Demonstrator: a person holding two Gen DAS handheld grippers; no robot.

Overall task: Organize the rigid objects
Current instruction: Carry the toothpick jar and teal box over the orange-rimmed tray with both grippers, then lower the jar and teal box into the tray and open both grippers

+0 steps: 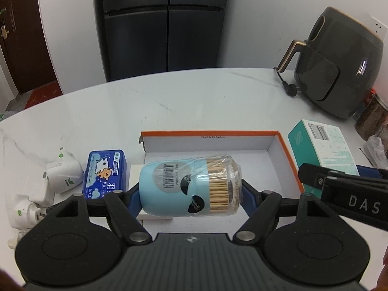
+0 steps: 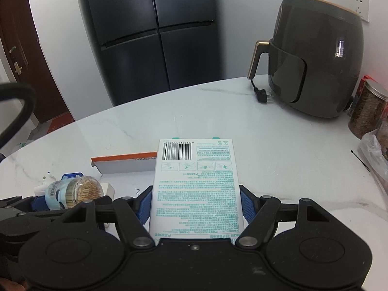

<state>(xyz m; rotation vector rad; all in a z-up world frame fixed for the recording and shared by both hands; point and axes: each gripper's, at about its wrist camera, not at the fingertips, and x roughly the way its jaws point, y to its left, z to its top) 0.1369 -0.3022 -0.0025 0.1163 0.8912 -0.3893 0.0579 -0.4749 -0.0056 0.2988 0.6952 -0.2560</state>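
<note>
My left gripper (image 1: 190, 192) is shut on a light blue toothpick jar (image 1: 184, 188) lying sideways, held over the near part of the orange-rimmed cardboard box (image 1: 286, 145). The jar (image 2: 72, 191) also shows at the lower left of the right wrist view. My right gripper (image 2: 196, 206) is shut on a white and teal printed box (image 2: 196, 186), its barcode end pointing away, raised above the table to the right of the cardboard box (image 2: 126, 162). That printed box (image 1: 322, 143) appears at the right in the left wrist view, with the right gripper's fingers (image 1: 344, 189) below it.
A blue floss box (image 1: 105, 171), a flat white item (image 1: 135, 173) and white plug adapters (image 1: 63, 172) lie left of the cardboard box. A dark air fryer (image 2: 315, 65) with its loose plug (image 2: 262, 97) stands at the back right. Jars (image 2: 368, 109) and a plastic bag (image 2: 375, 152) crowd the right edge.
</note>
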